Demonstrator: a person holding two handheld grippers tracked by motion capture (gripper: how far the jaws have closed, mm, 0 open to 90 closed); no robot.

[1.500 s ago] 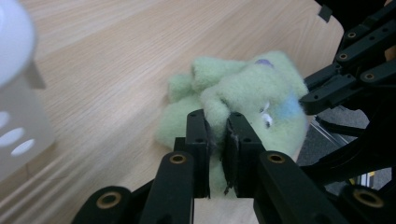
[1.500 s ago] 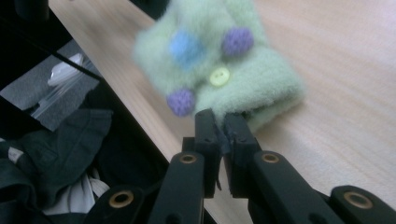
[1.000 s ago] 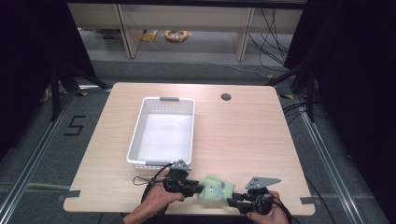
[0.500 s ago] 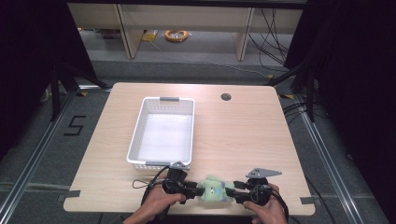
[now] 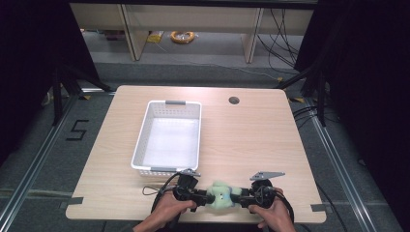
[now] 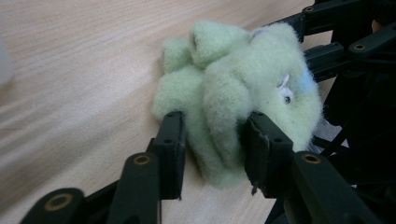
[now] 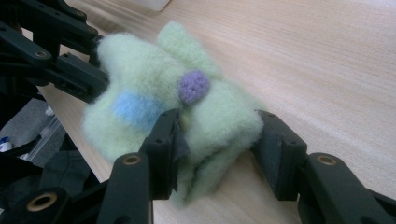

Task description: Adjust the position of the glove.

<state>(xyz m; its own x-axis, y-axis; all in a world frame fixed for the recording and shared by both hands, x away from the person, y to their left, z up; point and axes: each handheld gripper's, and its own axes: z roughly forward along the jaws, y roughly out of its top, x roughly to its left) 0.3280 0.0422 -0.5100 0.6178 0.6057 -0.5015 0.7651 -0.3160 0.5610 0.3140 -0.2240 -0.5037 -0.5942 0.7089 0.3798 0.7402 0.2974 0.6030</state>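
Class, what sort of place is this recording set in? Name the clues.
Probably a lab or workshop: a lone wooden table on a taped, numbered floor, loose cables by the shelving, dark curtains at the sides.

Pale wooden table [image 5: 251, 145] on grey floor [image 5: 43, 154], dark curtains [image 5: 29, 63] around.

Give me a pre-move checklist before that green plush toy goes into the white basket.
1. Left gripper pads on the green plush toy: ok, the jaws have just been closing and pinch a fold.
2. Right gripper on the toy: ok, closing too, pads pressed against it.
3. Toy off the table: not ok, it rests on the wood.
4. White basket free to receive it: ok, nothing inside.
5. Path to the basket: ok, bare wood between.
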